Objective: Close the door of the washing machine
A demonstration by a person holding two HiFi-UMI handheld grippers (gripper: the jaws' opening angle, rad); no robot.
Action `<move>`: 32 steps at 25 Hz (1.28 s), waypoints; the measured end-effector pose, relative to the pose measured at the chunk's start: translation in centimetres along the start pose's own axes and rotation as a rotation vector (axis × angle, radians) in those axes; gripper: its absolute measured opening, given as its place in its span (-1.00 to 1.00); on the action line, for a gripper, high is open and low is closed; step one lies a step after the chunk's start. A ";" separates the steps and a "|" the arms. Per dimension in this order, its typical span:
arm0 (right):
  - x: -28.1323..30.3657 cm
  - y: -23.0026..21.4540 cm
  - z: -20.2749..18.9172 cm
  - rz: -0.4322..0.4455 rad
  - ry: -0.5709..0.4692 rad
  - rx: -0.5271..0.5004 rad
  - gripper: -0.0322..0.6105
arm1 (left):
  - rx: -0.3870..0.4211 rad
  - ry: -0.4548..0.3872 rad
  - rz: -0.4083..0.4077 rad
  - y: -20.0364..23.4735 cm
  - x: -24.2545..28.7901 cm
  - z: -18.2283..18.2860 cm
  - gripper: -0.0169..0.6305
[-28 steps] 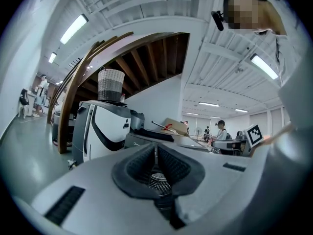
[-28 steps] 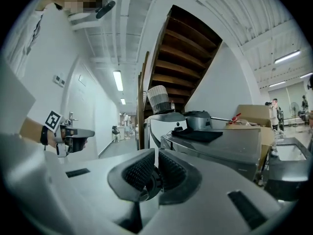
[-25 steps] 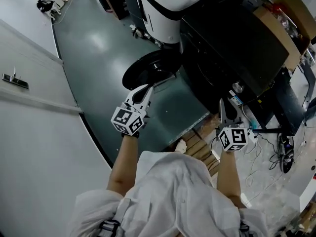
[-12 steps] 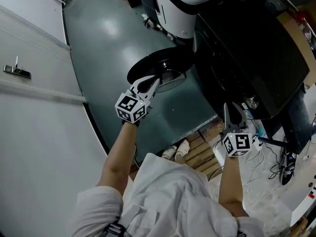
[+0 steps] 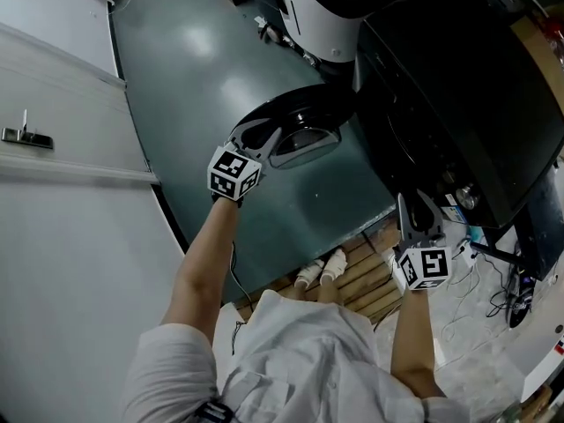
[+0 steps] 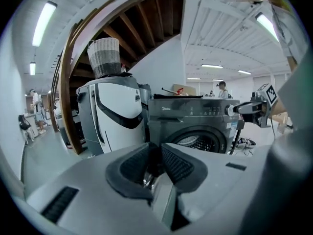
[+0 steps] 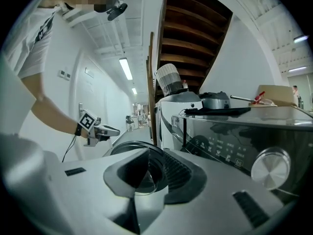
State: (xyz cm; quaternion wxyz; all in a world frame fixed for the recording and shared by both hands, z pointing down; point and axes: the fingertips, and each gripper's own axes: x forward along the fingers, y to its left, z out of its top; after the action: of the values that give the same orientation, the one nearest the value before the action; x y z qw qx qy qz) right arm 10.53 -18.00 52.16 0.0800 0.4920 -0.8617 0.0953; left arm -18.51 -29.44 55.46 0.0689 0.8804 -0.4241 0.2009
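The dark washing machine (image 5: 458,86) stands at the right with its round door (image 5: 304,117) swung open towards the left. My left gripper (image 5: 260,132) hovers at the door's near rim; its jaws are opening, only a narrow slit apart, with nothing held. In the left gripper view the left gripper (image 6: 156,153) points at the machine's front (image 6: 195,119) and its drum opening (image 6: 198,141). My right gripper (image 5: 412,203) is beside the machine's near front corner, jaws opening and empty. In the right gripper view the right gripper (image 7: 152,165) looks past the control panel (image 7: 230,146) to the door (image 7: 129,148).
A white appliance (image 5: 330,7) stands next to the machine on its far side. Wooden slats (image 5: 370,280) and loose cables (image 5: 476,271) lie near the person's feet. A white wall with a door handle (image 5: 26,137) runs along the left. Green floor (image 5: 203,69) spreads beyond the door.
My left gripper has moved forward and down to the door's rim. The right gripper sank a little by the machine's corner, and its jaws have parted.
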 end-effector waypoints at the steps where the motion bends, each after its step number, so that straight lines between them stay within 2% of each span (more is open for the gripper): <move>1: 0.2 0.1 -0.3 0.002 0.003 0.003 -0.57 | 0.007 0.015 0.001 0.7 0.5 -0.4 -0.68; 5: 1.2 0.4 -1.1 0.023 0.012 0.019 -0.53 | 0.019 0.061 0.000 2.6 2.4 -1.5 -0.54; 11: 2.2 1.1 -0.8 0.040 0.010 0.028 -0.52 | 0.024 0.179 0.028 5.9 4.3 -4.6 -0.28; 14: 2.4 1.5 -0.6 0.056 0.004 0.030 -0.50 | 0.016 0.218 0.048 7.4 4.8 -5.9 0.00; 22: 2.0 3.0 -0.3 0.070 0.001 0.034 -0.49 | 0.038 0.360 0.008 8.0 5.8 -10.1 0.15; 32: 0.4 2.9 -0.2 0.047 0.001 0.036 -0.49 | 0.053 0.404 0.003 6.9 5.9 -10.7 0.19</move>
State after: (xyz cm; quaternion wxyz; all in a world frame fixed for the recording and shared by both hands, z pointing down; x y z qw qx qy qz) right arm 7.78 -16.84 52.25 0.0692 0.4729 -0.8711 0.1131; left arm -23.73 -34.95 67.25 0.1291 0.8229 -0.3976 0.3848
